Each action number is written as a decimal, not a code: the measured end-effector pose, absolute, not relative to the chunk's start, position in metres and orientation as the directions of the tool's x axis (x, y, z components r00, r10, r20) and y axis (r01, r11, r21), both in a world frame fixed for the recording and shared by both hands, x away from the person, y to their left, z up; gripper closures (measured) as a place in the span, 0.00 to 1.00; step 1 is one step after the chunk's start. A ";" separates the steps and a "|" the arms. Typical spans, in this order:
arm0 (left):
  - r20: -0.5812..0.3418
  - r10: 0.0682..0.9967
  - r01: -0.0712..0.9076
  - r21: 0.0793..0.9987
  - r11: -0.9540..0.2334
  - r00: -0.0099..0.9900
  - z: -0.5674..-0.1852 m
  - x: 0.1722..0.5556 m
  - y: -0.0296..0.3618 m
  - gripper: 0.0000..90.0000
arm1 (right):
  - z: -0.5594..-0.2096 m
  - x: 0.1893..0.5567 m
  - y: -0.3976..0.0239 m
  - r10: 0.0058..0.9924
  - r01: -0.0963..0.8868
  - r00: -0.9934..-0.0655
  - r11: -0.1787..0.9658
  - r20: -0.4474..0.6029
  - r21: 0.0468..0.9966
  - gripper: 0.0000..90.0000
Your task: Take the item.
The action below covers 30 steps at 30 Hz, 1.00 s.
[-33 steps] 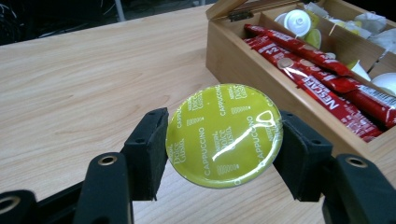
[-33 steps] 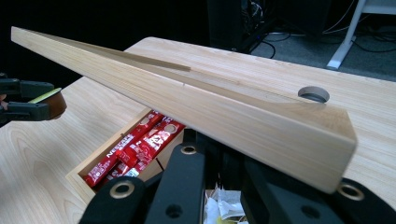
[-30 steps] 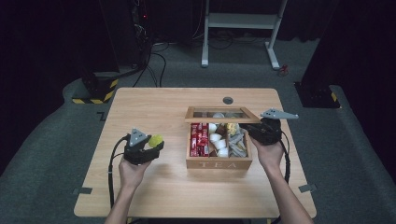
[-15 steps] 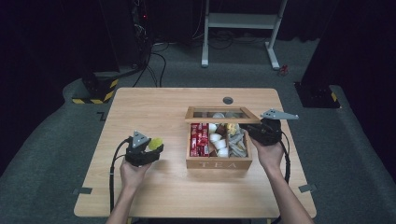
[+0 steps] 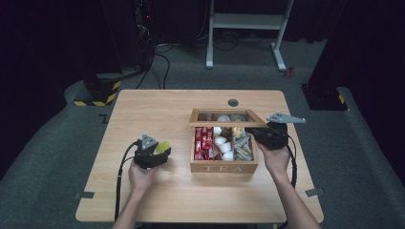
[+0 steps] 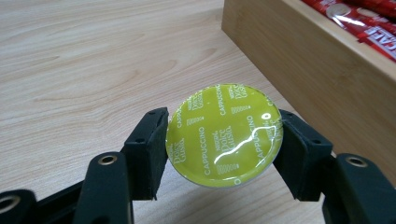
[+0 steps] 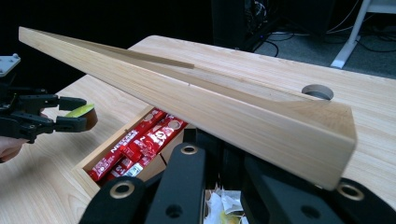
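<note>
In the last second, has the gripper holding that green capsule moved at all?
Yes, slightly. The left gripper with the green capsule has drifted toward the person's edge of the table, judged against the wooden tea box, which stayed put.

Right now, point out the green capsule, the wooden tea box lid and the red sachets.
Green round cappuccino capsule (image 6: 224, 135): left gripper view, foil top centre.
Wooden tea box lid (image 7: 224, 105): right gripper view, front edge.
Red sachets (image 5: 203, 143): high view, stack middle.

White desk frame (image 5: 248, 21) and cables (image 5: 157, 62) beyond the table (image 5: 143, 109).
</note>
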<state>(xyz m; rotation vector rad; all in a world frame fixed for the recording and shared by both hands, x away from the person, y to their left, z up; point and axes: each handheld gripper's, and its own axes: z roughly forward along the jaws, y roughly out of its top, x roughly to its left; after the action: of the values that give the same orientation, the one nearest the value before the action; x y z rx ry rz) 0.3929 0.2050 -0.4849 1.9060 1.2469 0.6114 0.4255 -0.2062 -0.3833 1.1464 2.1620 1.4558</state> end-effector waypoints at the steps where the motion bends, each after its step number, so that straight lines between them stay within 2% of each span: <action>1: -0.018 0.914 0.552 0.802 -0.228 0.405 -0.486 0.394 0.204 0.45 | -0.383 0.425 -0.206 0.746 0.449 -0.640 0.171 0.182 0.877 0.99; 30: -0.013 0.912 0.562 0.791 -0.241 0.409 -0.503 0.406 0.188 0.45 | -0.386 0.424 -0.207 0.742 0.451 -0.645 0.175 0.185 0.875 0.99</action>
<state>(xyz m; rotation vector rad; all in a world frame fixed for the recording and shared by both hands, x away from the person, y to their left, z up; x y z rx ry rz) 0.4061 0.1885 -0.5026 1.9268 1.2560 0.6009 0.4244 -0.2071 -0.3858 1.1421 2.1707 1.4582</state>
